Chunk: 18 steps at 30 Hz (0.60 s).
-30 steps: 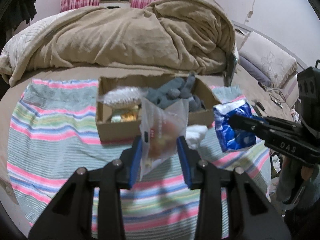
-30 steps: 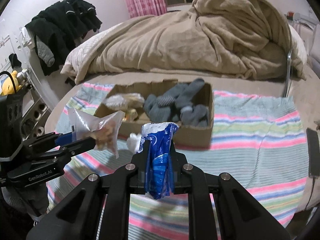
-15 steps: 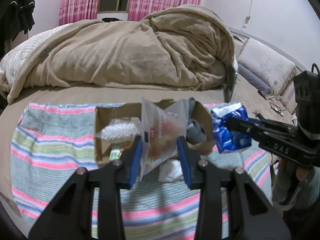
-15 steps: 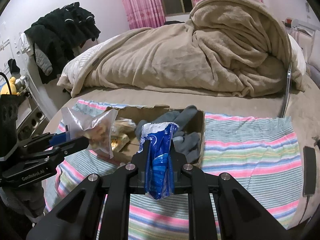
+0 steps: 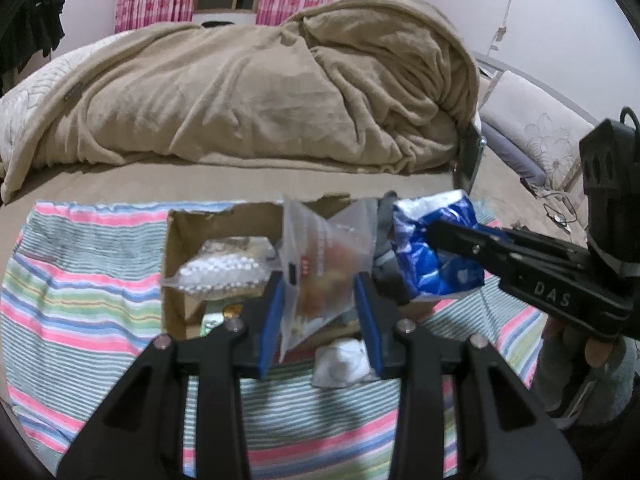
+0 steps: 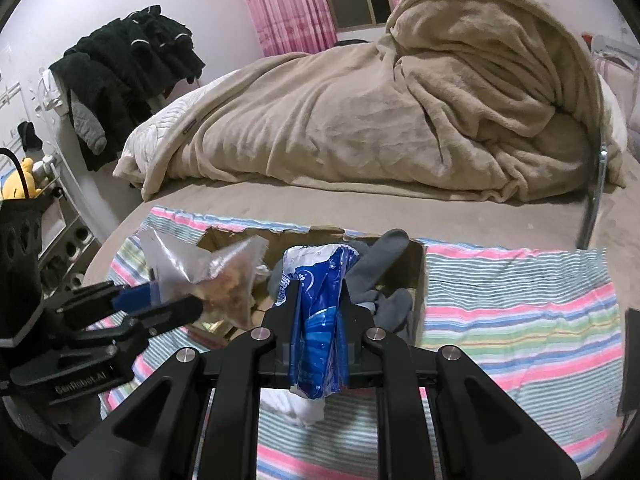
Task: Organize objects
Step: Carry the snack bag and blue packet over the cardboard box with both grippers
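Observation:
My left gripper [image 5: 319,312] is shut on a clear plastic bag of snacks [image 5: 324,264] and holds it above the front of an open cardboard box [image 5: 176,236]. It also shows in the right wrist view [image 6: 216,276]. My right gripper [image 6: 320,320] is shut on a blue and white packet [image 6: 320,312], held over the box's right part [image 6: 418,276]. The packet shows in the left wrist view [image 5: 432,252] too. The box holds grey socks [image 6: 384,268] and a bag of white beads [image 5: 220,272].
The box stands on a striped cloth [image 5: 80,288] on a bed. A white crumpled item [image 5: 344,364] lies on the cloth in front of the box. A beige blanket [image 5: 260,96] is heaped behind. Dark clothes [image 6: 128,64] hang at the left.
Both grippers have moved forward with their bags, from in front of the box to over it. Their grips have not changed.

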Each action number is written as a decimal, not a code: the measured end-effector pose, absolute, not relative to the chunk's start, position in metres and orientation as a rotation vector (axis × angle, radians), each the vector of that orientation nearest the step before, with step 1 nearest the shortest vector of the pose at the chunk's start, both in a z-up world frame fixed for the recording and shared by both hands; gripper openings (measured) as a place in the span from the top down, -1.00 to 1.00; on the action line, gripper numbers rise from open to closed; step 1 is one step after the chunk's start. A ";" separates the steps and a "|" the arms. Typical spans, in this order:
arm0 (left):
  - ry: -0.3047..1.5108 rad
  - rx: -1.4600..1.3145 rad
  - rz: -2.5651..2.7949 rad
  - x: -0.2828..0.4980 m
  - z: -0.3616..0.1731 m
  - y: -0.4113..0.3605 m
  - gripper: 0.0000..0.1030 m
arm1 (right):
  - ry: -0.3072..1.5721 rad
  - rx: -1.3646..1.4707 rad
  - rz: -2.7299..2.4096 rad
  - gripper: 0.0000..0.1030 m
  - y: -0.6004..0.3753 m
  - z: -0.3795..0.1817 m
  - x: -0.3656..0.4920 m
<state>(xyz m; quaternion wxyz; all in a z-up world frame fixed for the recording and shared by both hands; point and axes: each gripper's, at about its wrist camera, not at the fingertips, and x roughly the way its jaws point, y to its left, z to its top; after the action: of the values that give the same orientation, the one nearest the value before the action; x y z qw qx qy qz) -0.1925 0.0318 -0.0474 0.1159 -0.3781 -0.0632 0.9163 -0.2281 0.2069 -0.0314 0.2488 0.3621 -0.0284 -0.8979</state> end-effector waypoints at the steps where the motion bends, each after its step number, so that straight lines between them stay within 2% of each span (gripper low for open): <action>1: -0.186 -1.114 2.680 -0.194 -0.050 0.032 0.29 | -0.076 0.992 -2.444 0.70 0.206 -0.034 -0.231; 18: -0.186 -1.238 2.637 -0.215 -0.089 0.037 0.27 | -0.050 1.119 -2.424 0.70 0.196 -0.079 -0.253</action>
<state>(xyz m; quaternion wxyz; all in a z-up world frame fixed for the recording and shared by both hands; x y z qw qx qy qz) -0.2147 0.0365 -0.0892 0.1109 -0.4214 -0.0633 0.8979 -0.2528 0.1960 -0.0790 0.2337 0.4073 -0.0183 -0.8827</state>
